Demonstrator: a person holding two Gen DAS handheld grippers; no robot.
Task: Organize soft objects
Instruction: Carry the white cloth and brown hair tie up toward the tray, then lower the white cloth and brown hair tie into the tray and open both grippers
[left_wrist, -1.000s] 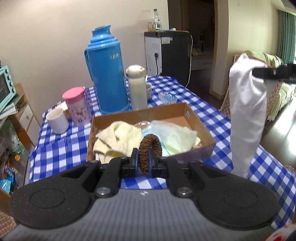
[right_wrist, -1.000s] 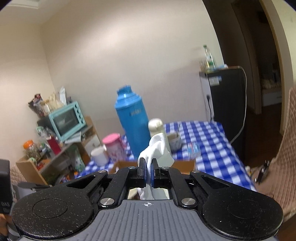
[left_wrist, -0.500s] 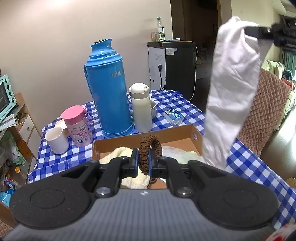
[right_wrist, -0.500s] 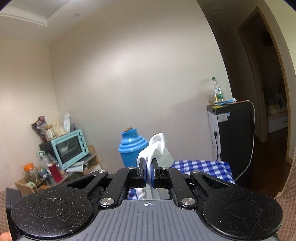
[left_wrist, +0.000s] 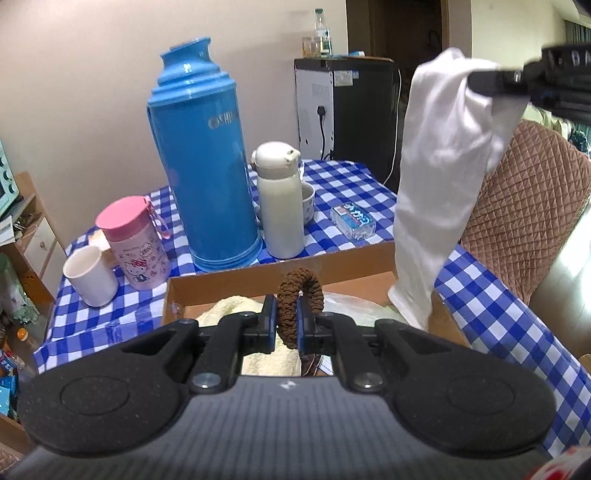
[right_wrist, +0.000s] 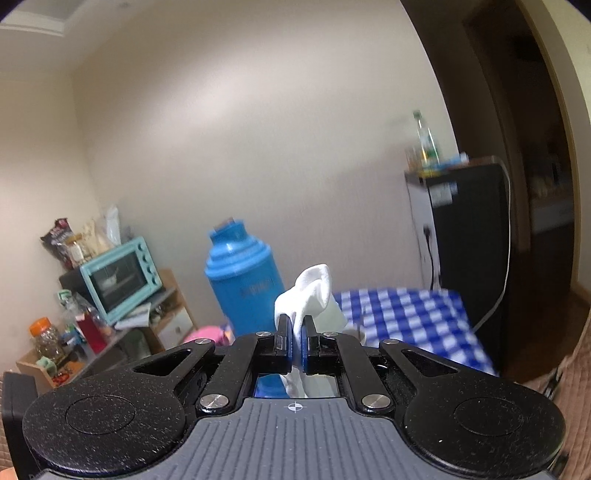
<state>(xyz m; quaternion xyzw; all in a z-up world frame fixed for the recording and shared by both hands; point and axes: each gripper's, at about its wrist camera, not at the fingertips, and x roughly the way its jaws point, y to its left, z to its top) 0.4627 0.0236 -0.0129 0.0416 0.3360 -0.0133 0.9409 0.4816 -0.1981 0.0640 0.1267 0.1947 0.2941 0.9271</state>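
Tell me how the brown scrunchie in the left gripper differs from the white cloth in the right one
The brown scrunchie is a small ruffled ring; the white cloth is a long, smooth, limp piece. The scrunchie stands upright between the left gripper's fingers, low over the cardboard box; the cloth hangs from the right gripper, held high, its lower end dangling at the box's right edge. Both are soft and each is pinched by shut jaws.

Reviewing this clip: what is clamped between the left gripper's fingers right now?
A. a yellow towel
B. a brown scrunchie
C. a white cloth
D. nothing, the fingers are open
B. In the left wrist view the left gripper is shut on the brown scrunchie, held upright above the cardboard box; the white cloth hangs from the right gripper instead.
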